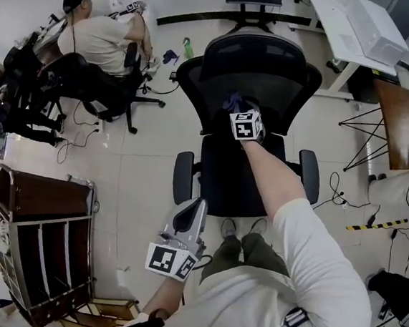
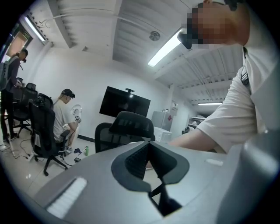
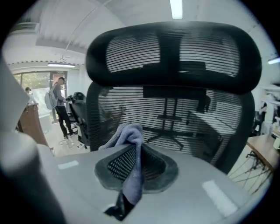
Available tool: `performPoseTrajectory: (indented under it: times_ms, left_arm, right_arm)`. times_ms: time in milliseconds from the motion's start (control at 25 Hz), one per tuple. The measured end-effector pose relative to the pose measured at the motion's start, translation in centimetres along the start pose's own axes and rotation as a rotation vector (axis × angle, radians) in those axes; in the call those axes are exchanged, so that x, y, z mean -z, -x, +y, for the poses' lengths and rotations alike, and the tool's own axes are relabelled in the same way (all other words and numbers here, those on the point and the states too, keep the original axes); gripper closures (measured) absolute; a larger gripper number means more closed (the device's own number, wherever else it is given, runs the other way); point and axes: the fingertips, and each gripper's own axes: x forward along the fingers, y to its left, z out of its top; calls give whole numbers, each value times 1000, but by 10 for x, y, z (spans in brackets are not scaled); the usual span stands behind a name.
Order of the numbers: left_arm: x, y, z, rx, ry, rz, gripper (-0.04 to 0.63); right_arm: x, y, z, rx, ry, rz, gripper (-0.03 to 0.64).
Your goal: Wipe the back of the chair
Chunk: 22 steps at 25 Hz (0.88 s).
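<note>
Cloth (image 3: 127, 133) in right tool (image 3: 134, 153), near chair (image 3: 175, 65)

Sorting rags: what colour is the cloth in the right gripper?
The cloth is greyish blue; right gripper view.

No readable text, brand or number. The left marker cube (image 1: 172, 262) and right marker cube (image 1: 245, 125) carry only black-and-white square patterns. A red label (image 2: 169, 117) on the white cabinet (image 2: 159, 121), possibly a sign, is too small to read.
</note>
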Motion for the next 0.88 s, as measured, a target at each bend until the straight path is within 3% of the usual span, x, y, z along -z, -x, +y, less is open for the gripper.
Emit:
performPoseTrajectory:
  times_ms: [320,520,640,720,880]
  left_arm:
    - [-15,-55,-75,203,23,20,495]
    - [-7,-78,-98,242,27,34,495]
    - [-7,-91,-97,228,25,47,495]
    - [-3,-87,-92,211,24,44,495]
    - [12,-54,-80,177,15,22,495]
  right_arm:
    - [22,97,-203,265,-127,13,583]
    - [43,116,-265,313,-163,37,583]
    - [33,109,-266,298,-172,24,583]
    - [26,104,-242,276,-181,-12,583]
    - [53,79,-108,99,-142,-47,583]
